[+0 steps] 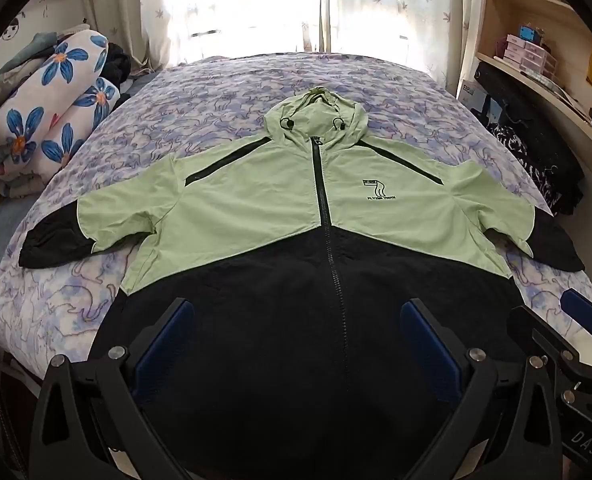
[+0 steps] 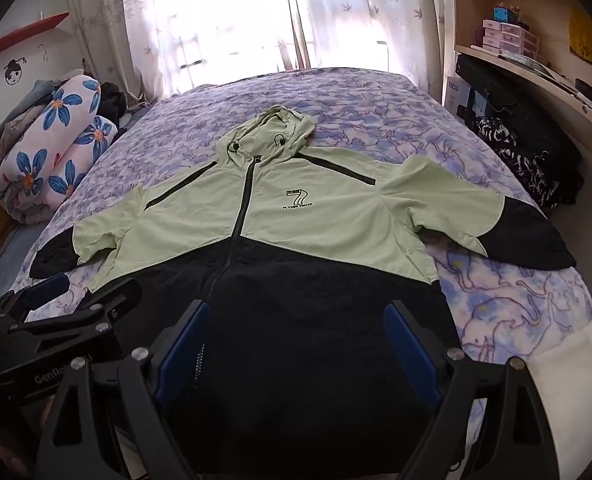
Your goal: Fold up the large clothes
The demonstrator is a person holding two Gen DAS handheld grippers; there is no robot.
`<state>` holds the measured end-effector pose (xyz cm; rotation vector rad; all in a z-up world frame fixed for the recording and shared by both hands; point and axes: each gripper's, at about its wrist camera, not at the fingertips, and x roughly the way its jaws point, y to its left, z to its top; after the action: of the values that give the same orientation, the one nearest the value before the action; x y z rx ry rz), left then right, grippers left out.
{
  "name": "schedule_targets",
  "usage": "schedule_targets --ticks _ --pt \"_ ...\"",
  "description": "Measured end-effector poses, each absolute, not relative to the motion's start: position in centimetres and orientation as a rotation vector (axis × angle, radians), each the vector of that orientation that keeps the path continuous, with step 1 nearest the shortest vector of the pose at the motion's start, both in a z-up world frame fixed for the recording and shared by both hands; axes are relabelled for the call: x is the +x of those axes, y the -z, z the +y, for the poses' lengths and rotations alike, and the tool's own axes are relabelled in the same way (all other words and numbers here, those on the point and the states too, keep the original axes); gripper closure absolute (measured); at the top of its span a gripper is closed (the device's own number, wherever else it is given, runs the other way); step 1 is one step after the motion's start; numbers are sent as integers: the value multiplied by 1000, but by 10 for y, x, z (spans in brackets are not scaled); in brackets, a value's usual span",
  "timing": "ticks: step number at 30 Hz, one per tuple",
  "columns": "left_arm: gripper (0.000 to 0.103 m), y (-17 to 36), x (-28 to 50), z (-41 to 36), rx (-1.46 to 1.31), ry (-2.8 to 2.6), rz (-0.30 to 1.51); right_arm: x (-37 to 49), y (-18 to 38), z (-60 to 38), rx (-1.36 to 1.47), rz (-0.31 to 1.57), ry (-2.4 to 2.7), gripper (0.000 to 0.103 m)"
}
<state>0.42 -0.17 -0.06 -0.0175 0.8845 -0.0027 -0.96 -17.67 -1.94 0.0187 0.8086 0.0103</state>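
Pre-fold: light-green-and-black zip-up hooded nylon jacket [image 1: 316, 216] lies flat, front up, on the purple-patterned bedspread [image 1: 216, 92]; your left gripper [image 1: 296, 344] and right gripper [image 2: 296, 344] hover spread, empty, over its hem—next, pinch 1 sleeve and fold inward.

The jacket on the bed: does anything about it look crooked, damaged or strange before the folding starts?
Nothing stands out. The jacket lies flat and face up on the bed, zipped shut, sleeves spread to both sides, hood toward the window. The hood is only a little rumpled. Both grippers, left and right, hang open over the black hem.
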Motion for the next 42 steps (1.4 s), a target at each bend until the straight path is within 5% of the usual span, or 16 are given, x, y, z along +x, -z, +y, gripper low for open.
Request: schedule_targets --ticks 42 --pt "1 0 -3 1 -31 -13 880 -8 26 -178 75 809 -29 14"
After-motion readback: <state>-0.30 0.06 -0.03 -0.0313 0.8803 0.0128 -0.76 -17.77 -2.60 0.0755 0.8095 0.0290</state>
